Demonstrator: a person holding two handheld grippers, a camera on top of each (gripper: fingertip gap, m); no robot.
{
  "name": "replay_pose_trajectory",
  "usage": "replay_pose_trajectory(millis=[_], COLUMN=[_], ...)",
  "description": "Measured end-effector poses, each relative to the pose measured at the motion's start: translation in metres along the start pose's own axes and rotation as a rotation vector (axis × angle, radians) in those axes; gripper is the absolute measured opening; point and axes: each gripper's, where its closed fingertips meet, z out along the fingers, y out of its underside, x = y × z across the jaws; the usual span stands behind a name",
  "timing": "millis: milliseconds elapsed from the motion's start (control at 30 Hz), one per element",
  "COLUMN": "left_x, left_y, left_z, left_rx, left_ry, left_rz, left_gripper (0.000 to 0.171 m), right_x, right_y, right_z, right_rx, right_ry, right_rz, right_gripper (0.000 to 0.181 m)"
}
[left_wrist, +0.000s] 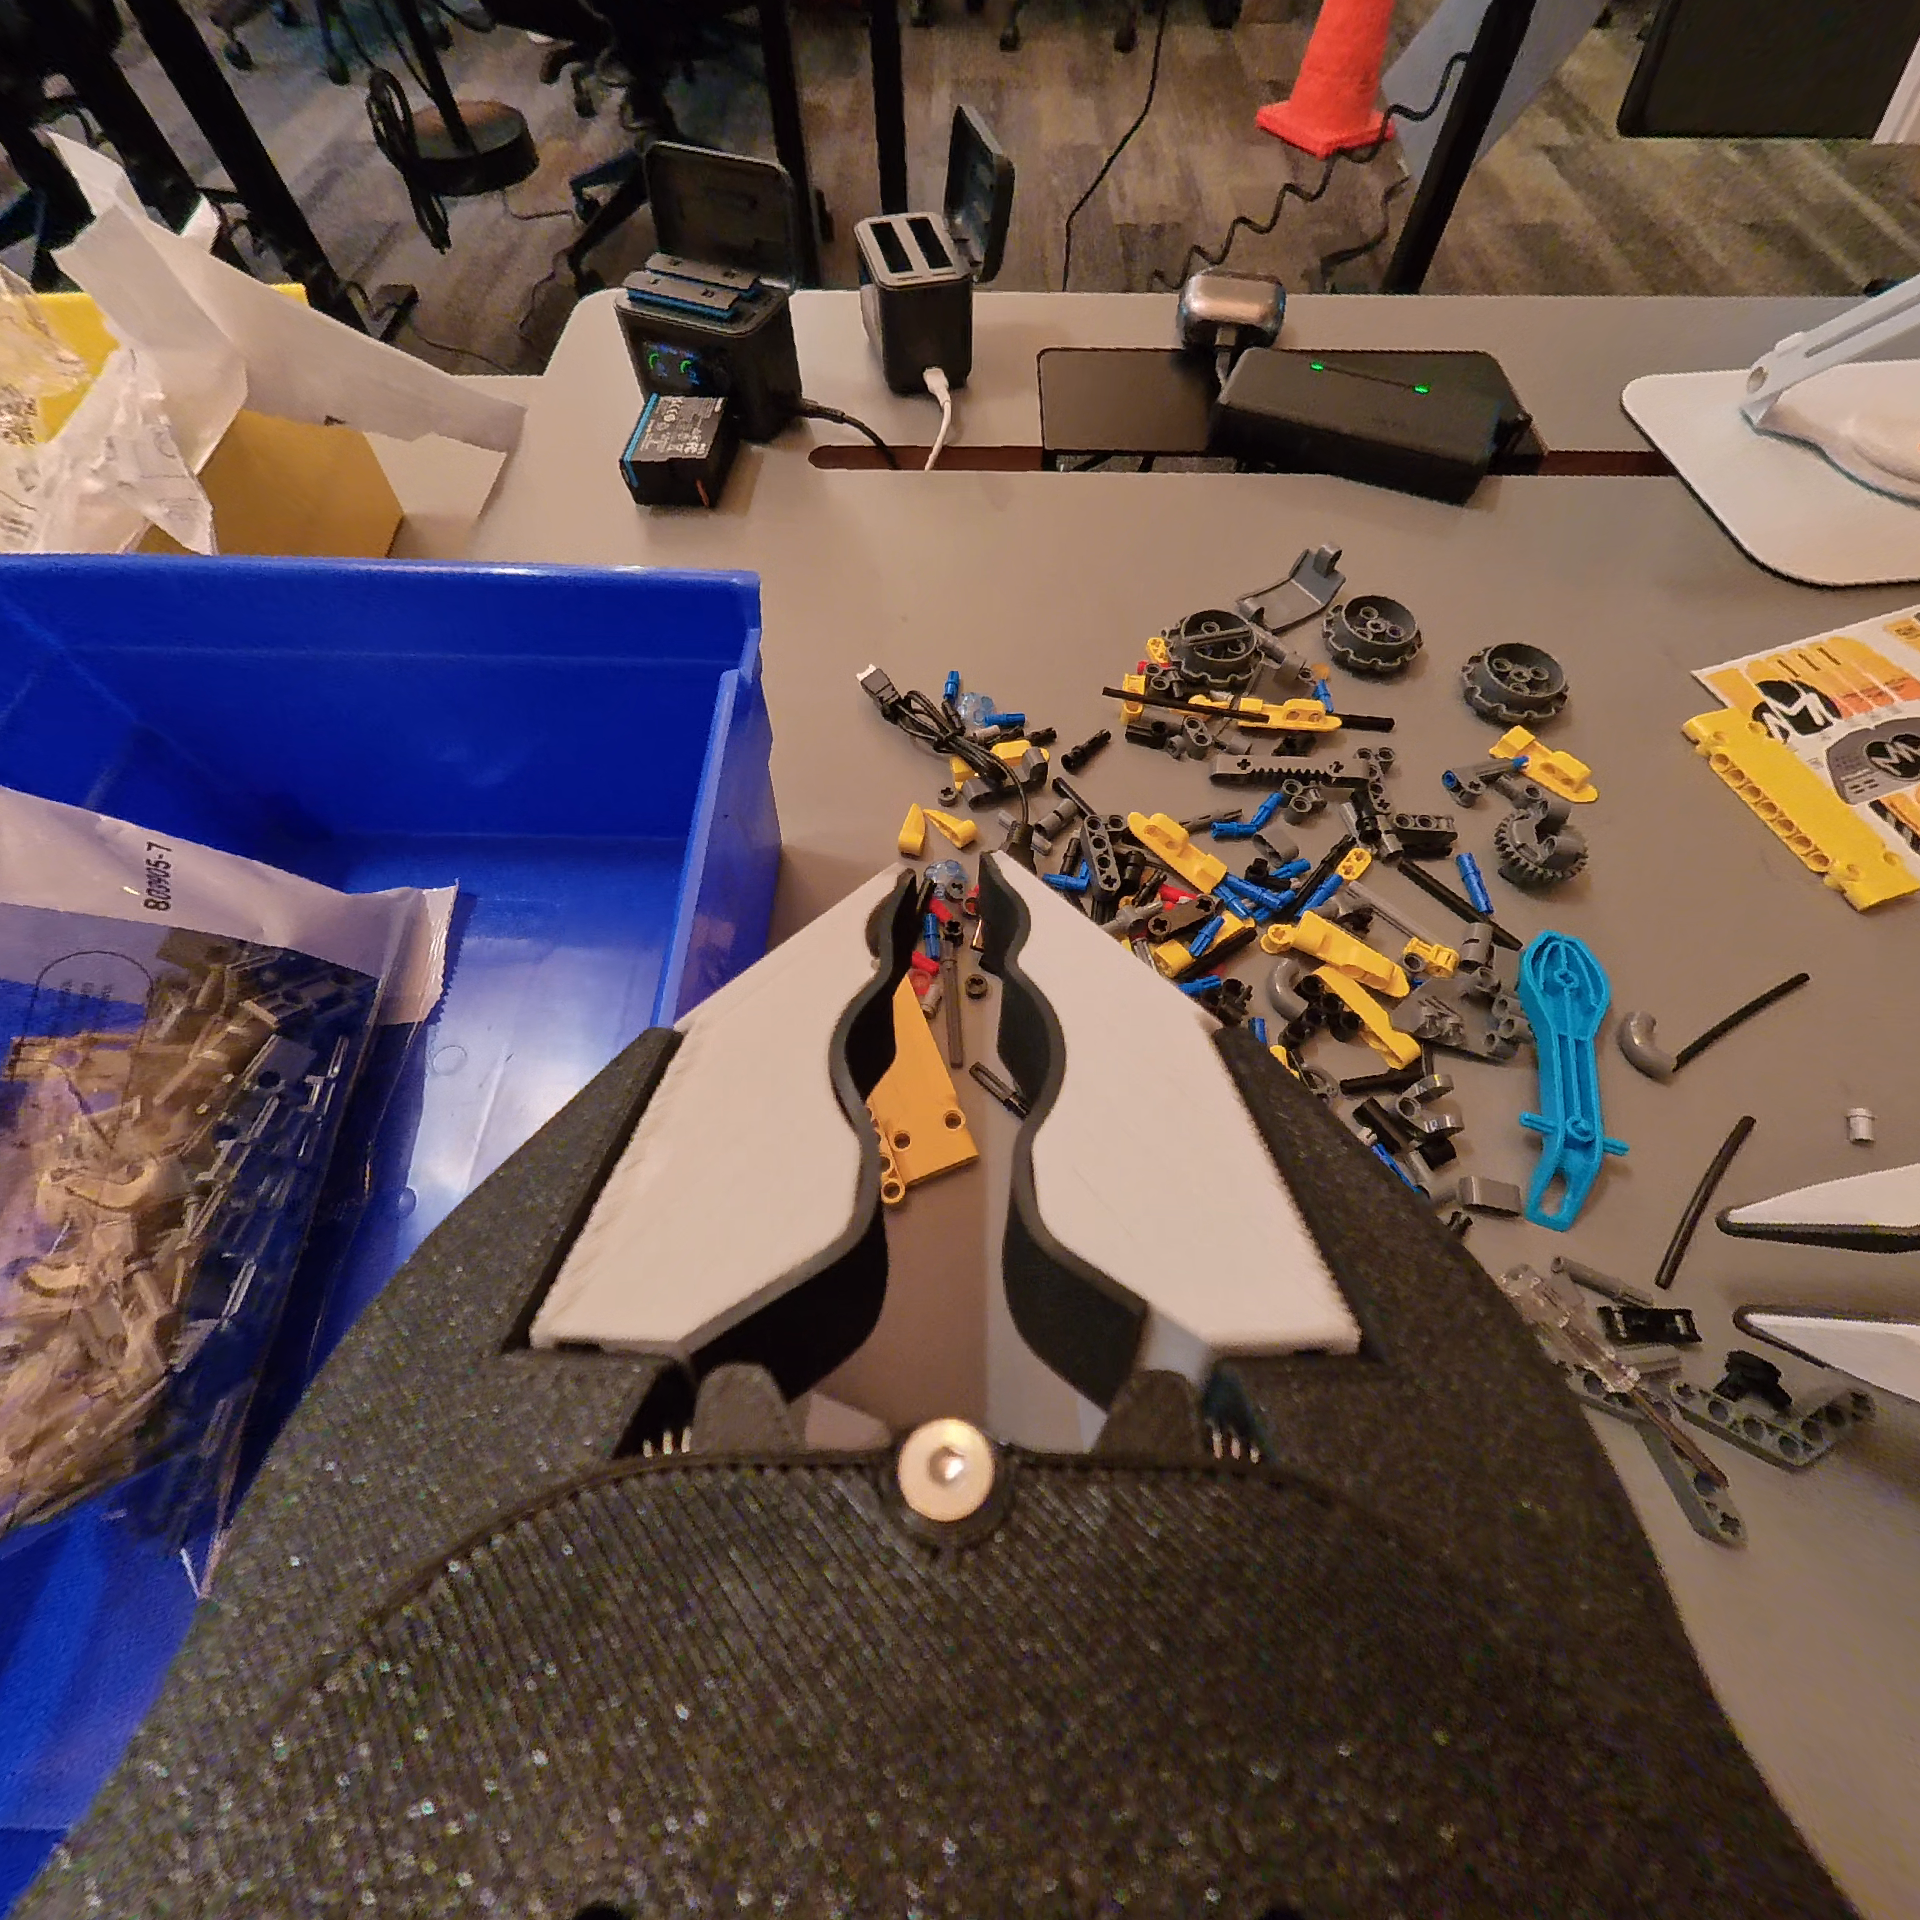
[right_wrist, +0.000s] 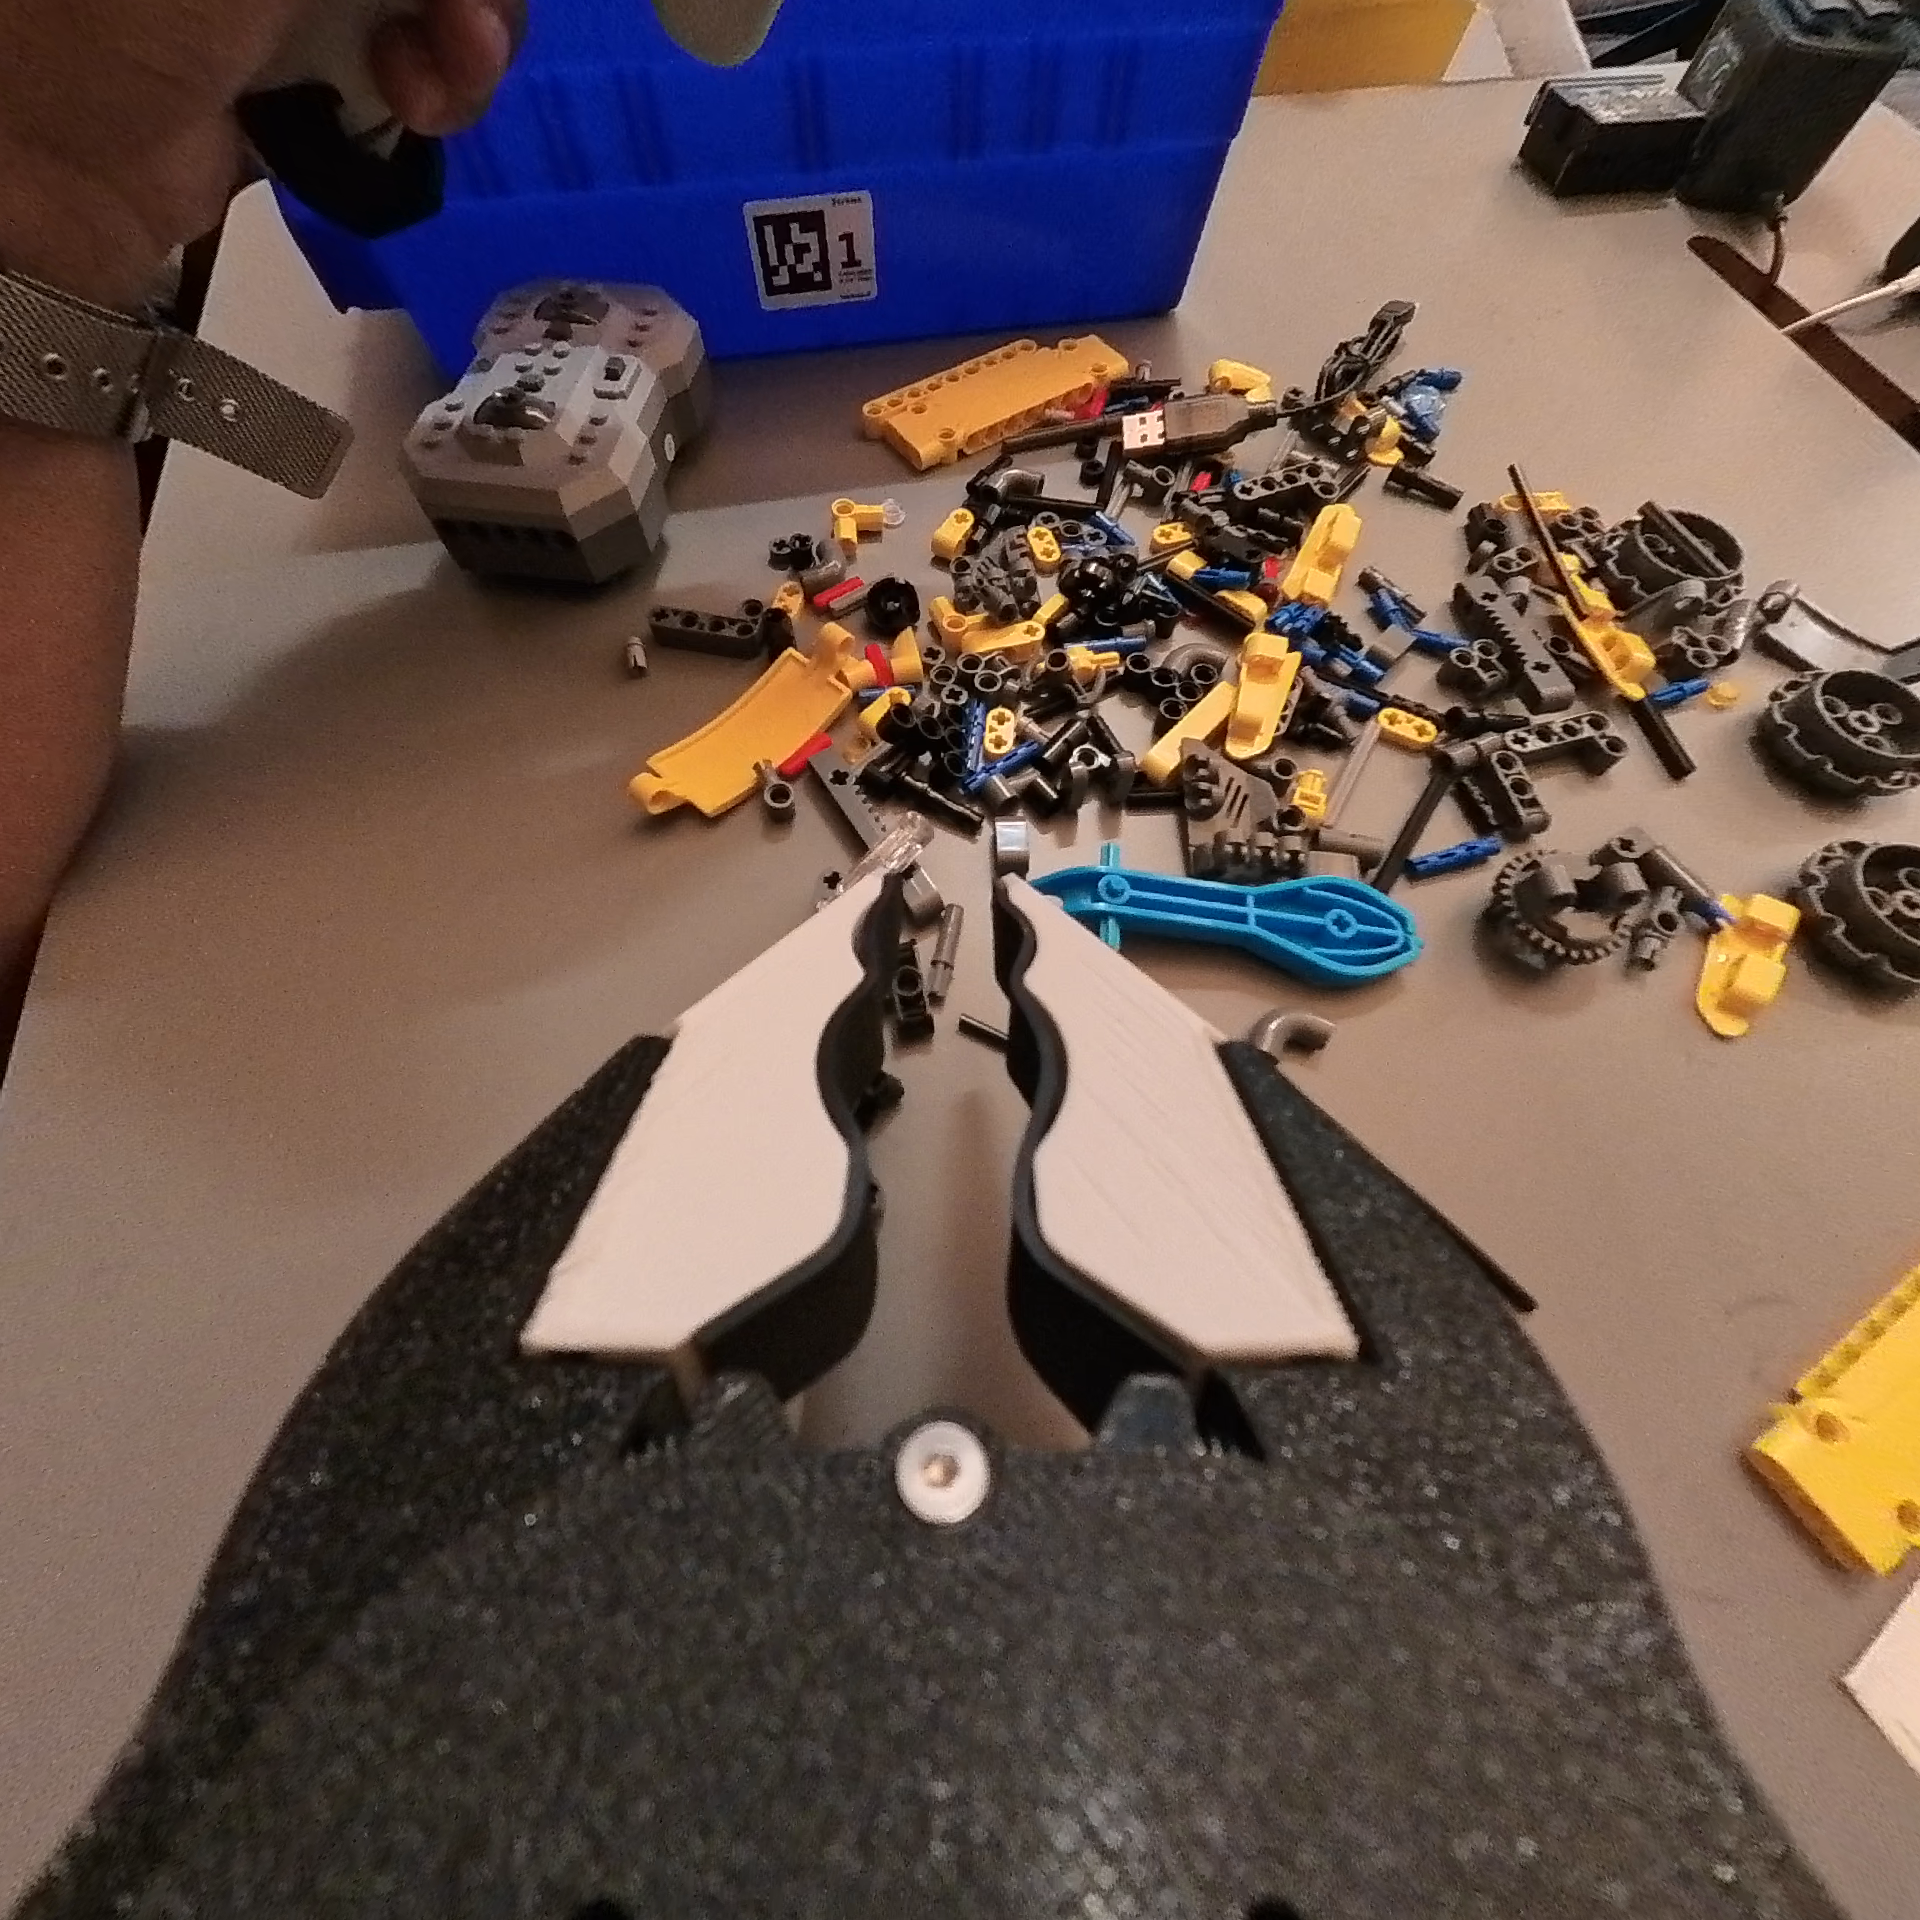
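Claws both narrowly parted and empty: left claw (left_wrist: 958, 883) above small pins beside the blue plastic bin (left_wrist: 727, 665), right claw (right_wrist: 943, 888) with the bright blue flat separator tool (right_wrist: 1236, 925) at three o'clock on the grey bench (right_wrist: 364, 935).

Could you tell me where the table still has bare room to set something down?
In the right wrist view, the grey table is bare left of the right hand-held gripper, below the grey block. Ahead, the heap of small parts crowds it up to the blue bin.
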Motion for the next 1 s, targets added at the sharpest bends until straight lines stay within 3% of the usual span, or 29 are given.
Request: replay_pose_trajectory(millis=[200,333,467,633,867,1000], left_x=[-0.003,-0.006,-0.003,-0.004,-0.012,-0.005], left_y=[-0.002,-0.006,-0.010,-0.011,-0.008,-0.014], left_z=[-0.003,-0.010,-0.013,-0.014,-0.010,-0.009], left_rx=[0.011,0.037,0.057,0.068,0.071,0.100], left_ry=[-0.009,-0.010,0.012,0.008,0.006,0.013], left_rz=[0.002,-0.009,-0.020,-0.013,-0.033,-0.008], left_gripper=[0.012,0.011,0.012,0.012,0.011,0.009], right_x=[-0.001,-0.002,-0.008,-0.010,0.008,0.046], right_y=[-0.009,-0.032,-0.063,-0.090,-0.086,-0.062], right_z=[0.002,0.006,0.017,0.047,0.080,0.095], right_rx=[0.030,0.051,0.060,0.043,-0.074,-0.210], right_ry=[-0.017,-0.026,-0.059,-0.110,-0.007,0.188], right_rz=[0.042,0.042,0.001,-0.002,-0.075,-0.207], right_gripper=[0.019,0.019,0.004,0.008,0.014,0.002])
